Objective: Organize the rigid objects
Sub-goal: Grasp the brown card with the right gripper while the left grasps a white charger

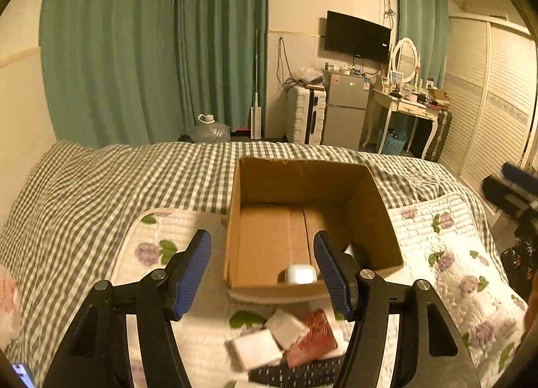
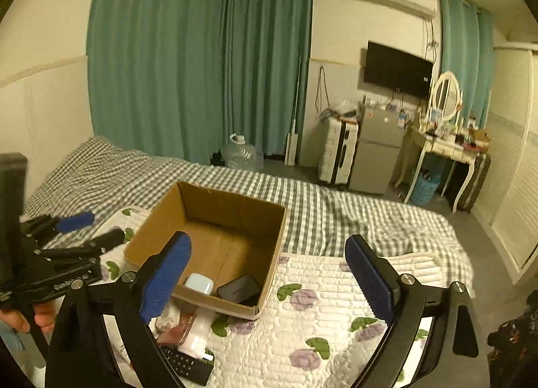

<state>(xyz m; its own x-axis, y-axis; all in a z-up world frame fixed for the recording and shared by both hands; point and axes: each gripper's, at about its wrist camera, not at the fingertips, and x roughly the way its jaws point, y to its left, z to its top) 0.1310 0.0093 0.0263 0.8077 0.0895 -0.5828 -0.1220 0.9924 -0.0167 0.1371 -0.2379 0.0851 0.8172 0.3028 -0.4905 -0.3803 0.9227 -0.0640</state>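
An open cardboard box (image 1: pixel 255 186) (image 2: pixel 161 216) stands on the bed. Inside lie a white earbud case (image 1: pixel 300 274) (image 2: pixel 199 283) and a black flat device (image 2: pixel 239 288). In front of the box lie two white blocks (image 1: pixel 257 347), a red patterned case (image 1: pixel 312 337) (image 2: pixel 175 329) and a black remote (image 1: pixel 296 373) (image 2: pixel 188 366). My left gripper (image 1: pixel 262 273) is open and empty above the box's near wall; it also shows in the right wrist view (image 2: pixel 90 230). My right gripper (image 2: pixel 269 280) is open and empty above the box's right corner.
The bed has a checked cover (image 1: pixel 101 186) and a white floral quilt (image 2: pixel 336 304). Beyond it stand a water jug (image 1: pixel 210 129), a white suitcase (image 1: pixel 304 115), a small fridge (image 1: pixel 346 109) and a dressing table (image 1: pixel 407 105). Wardrobe doors (image 1: pixel 497 102) are on the right.
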